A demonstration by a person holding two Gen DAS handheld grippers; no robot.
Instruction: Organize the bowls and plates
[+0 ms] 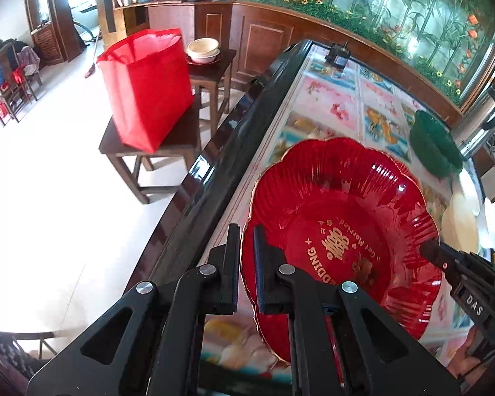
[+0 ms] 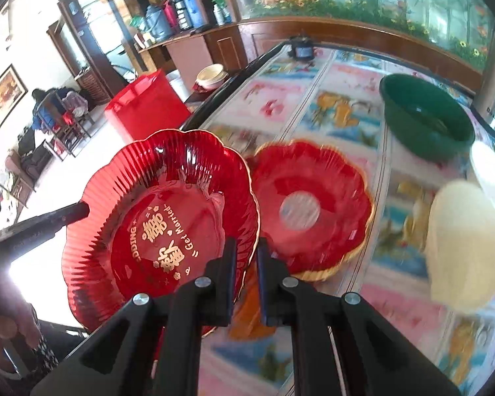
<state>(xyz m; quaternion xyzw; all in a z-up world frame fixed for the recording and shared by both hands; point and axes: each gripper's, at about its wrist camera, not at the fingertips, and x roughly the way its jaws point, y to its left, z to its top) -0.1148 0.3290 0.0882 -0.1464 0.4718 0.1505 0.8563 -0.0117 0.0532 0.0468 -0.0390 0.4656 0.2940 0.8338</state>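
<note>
A red scalloped plate [image 1: 340, 231] with gold wedding lettering hangs above the near-left edge of the table, held by both grippers. My left gripper [image 1: 247, 264] is shut on its near rim, and my right gripper [image 1: 429, 250] clamps the opposite rim. In the right wrist view the same plate [image 2: 161, 224] sits left of centre, with my right gripper [image 2: 247, 260] shut on its gold rim and the left gripper [image 2: 81, 211] on the far side. A second red plate [image 2: 310, 204] lies on the table. A green bowl [image 2: 425, 122], a cream bowl [image 2: 462, 247] and a white bowl [image 2: 491, 178] stand to the right.
The table [image 1: 330, 99] has a flowered cover and a dark glossy edge. A red bag [image 1: 145, 89] stands on a stool beside it, and bowls [image 1: 203, 51] rest on a small table behind. A black device [image 1: 338, 56] sits at the far end. A steel flask [image 1: 478, 122] stands at the right.
</note>
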